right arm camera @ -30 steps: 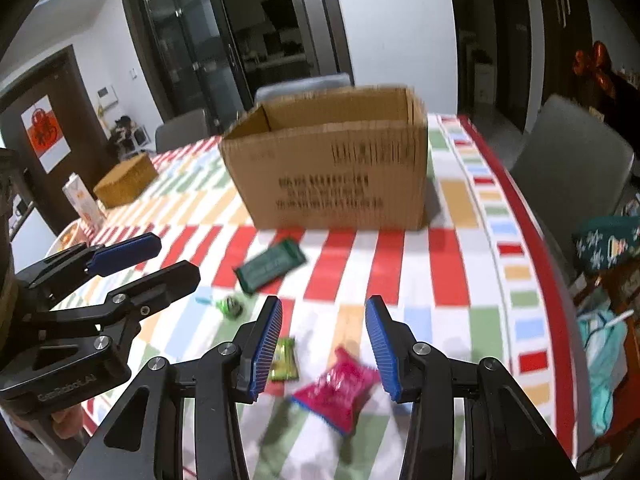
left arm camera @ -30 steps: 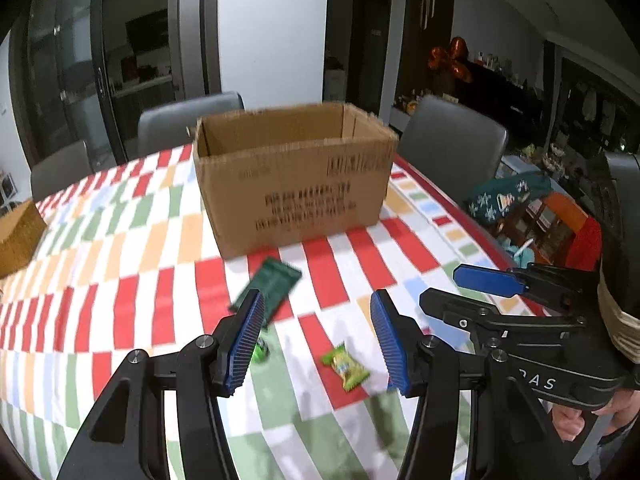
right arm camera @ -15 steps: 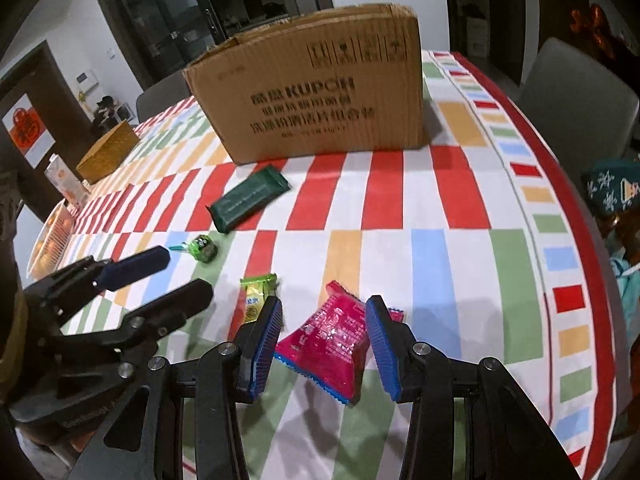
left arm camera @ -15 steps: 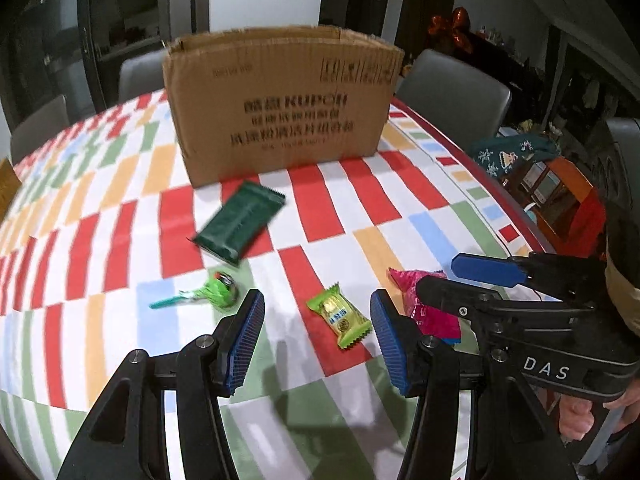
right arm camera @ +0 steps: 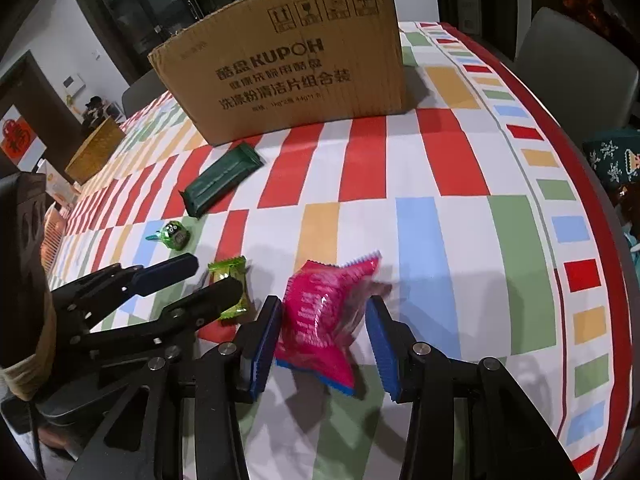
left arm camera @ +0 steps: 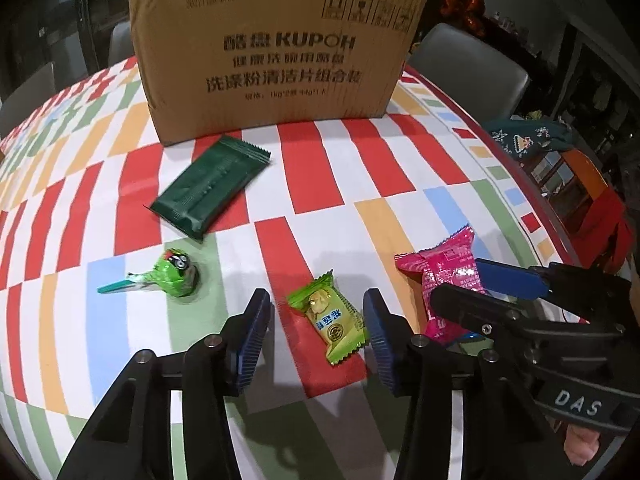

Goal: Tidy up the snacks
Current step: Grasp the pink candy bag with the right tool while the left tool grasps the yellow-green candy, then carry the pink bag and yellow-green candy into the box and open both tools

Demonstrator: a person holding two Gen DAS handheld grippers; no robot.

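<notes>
1. Risk, left side: my left gripper (left arm camera: 318, 322) straddles the small yellow-green candy (left arm camera: 329, 322) on the near part of the checked tablecloth (left arm camera: 312, 176). Its jaws have just been closing, with the candy between them but the pads still clear of the wrapper. The wrapper lies askew to the pads, so I judge a corner pinch likely, and the candy could twist out on lifting.
2. Risk, right side: my right gripper (right arm camera: 322, 334) brackets the pink snack packet (right arm camera: 320, 320). The left pad sits against or just beside the packet edge (I cannot tell which), while the right pad stands apart from it. The jaws are spread, not pinching. The puffy foil could slide or crumple under a grip taken this far off centre.
3. Risk, shared: the two grippers work close beside each other. In the left wrist view, the right gripper's fingers overlap the pink packet just right of the candy, so I judge that a sideways drift could knock one tool into the other.
4. Pose: both grippers point steeply down at the table, fingertips low over the cloth.
5. Other items: a green lollipop (left arm camera: 176, 278) lies left of the candy, a dark green wrapped bar (left arm camera: 210, 186) farther off, and the cardboard box (left arm camera: 276, 64) stands at the far side, the probable destination.
</notes>
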